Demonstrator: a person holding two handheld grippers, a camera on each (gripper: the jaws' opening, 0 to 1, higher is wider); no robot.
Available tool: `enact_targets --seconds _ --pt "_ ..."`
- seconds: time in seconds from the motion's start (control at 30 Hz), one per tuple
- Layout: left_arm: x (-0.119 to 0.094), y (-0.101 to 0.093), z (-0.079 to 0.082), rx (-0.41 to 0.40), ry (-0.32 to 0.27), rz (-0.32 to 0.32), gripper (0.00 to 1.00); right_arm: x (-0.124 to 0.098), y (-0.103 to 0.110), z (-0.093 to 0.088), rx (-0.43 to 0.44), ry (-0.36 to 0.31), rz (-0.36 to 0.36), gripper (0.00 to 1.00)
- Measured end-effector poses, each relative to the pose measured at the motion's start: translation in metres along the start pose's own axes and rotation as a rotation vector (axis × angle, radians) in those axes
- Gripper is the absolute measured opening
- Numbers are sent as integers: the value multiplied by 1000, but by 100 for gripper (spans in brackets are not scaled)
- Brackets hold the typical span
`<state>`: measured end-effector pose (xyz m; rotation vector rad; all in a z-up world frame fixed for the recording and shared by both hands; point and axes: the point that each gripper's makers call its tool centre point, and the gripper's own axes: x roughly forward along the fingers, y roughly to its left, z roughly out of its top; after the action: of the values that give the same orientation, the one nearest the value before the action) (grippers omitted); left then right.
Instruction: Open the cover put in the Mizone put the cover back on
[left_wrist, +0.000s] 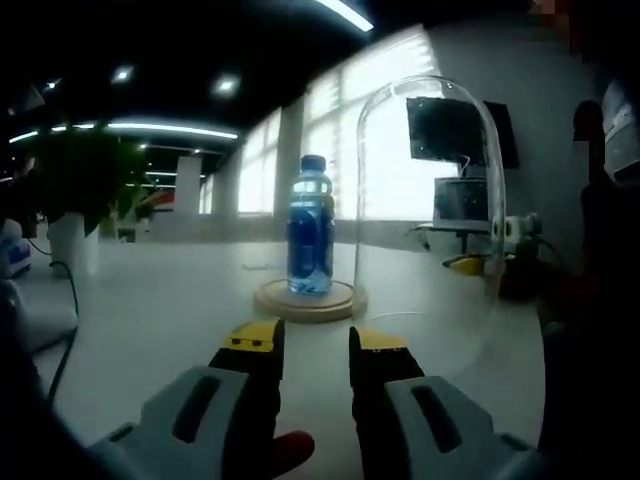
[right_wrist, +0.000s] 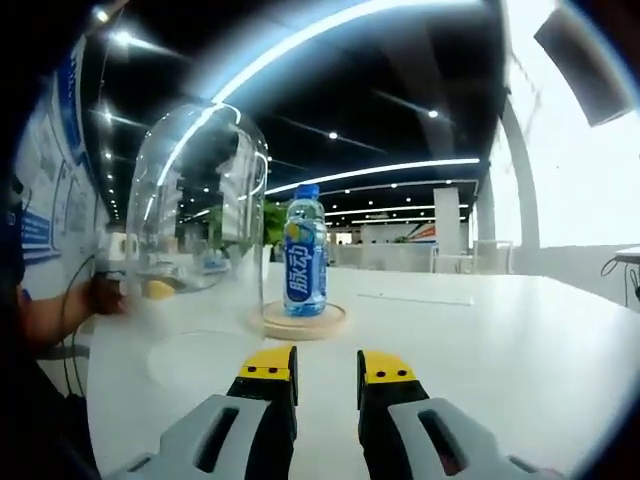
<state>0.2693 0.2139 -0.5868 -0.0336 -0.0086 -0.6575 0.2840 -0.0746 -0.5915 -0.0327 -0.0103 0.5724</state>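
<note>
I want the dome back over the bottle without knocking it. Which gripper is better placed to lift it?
Probably the left. In the left gripper view the glass dome stands just ahead and right of the left gripper. From the right gripper it sits off to the side, and the bottle on its wooden base is nearer the path.

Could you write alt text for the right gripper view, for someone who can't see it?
A blue-labelled Mizone drink bottle stands upright on a round wooden base on a white table. A clear glass dome cover stands on the table just left of the base. The right claw, yellow-tipped, points toward them, holding nothing.
</note>
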Motion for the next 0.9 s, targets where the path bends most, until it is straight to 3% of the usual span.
enact_targets --seconds 0.53,0.6,0.77,0.9 --pt "-3 -3 10 -11 -50 -24 22 1 10 3 -12 -11 47 17" --pt "-3 -2 11 -7 -53 -20 26 0 11 5 -6 -19 59 17" --pt "-10 -4 26 -37 -131 -46 30 -2 10 8 19 -36 70 20" --pt "-11 -3 32 -69 -160 -53 45 -5 15 16 61 -71 108 24"
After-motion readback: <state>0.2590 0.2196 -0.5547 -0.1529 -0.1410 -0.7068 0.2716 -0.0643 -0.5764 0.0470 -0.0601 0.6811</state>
